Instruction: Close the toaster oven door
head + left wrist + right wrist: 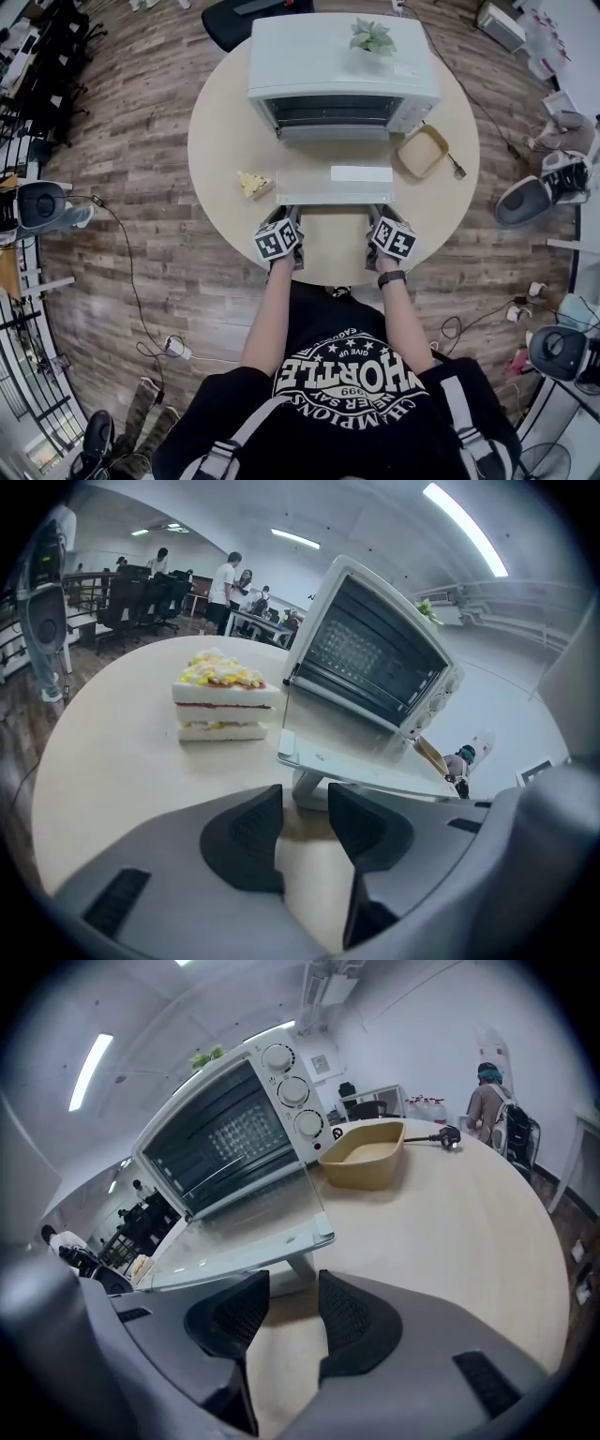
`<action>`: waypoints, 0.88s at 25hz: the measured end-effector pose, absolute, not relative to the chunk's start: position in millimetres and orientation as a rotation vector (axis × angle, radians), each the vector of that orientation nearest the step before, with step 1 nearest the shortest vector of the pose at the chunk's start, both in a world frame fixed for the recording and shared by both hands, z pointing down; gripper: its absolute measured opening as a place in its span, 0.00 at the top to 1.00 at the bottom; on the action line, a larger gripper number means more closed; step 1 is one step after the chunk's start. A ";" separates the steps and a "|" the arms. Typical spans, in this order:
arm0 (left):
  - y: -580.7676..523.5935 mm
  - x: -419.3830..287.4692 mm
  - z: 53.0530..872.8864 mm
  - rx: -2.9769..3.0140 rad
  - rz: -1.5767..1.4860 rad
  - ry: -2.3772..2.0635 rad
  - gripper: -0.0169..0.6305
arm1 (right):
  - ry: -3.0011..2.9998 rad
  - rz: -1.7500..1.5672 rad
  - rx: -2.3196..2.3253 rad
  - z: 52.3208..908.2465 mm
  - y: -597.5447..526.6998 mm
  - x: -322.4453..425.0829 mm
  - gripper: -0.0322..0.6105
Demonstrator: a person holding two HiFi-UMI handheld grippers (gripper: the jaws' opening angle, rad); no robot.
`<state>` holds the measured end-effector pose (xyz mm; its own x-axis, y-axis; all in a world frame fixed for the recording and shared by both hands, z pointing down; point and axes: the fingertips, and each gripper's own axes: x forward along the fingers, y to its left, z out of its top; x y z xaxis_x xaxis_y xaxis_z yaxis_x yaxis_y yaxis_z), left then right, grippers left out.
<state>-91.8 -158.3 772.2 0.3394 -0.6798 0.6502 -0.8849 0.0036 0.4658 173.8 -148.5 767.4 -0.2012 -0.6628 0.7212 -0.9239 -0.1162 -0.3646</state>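
Note:
The white toaster oven [342,66] stands at the far side of the round table [220,122] with its glass door [333,176] folded down flat toward me. My left gripper [292,216] sits at the door's front edge on the left and my right gripper [377,216] on the right. In the left gripper view the jaws of the left gripper [305,808] stand a little apart, empty, just below the door [361,761] and its handle [309,785]. The right gripper [293,1296] likewise is slightly open and empty under the door [234,1241].
A slice of layered cake [254,183] lies left of the door. A tan baking dish [422,151] and a power plug [457,170] are to the right. A small plant [372,37] tops the oven. Chairs and machines surround the table.

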 end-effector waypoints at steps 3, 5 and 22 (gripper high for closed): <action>-161.2 -90.9 772.9 1.741 0.320 -1.406 0.76 | -1.849 1.226 1.762 769.4 -150.8 173.3 0.69; -161.5 -89.1 773.9 1.747 0.335 -1.405 0.79 | -1.840 1.234 1.757 771.2 -150.9 174.6 0.70; -160.0 -94.1 771.9 1.707 0.338 -1.399 0.83 | -1.858 1.242 1.721 774.3 -151.6 181.4 0.80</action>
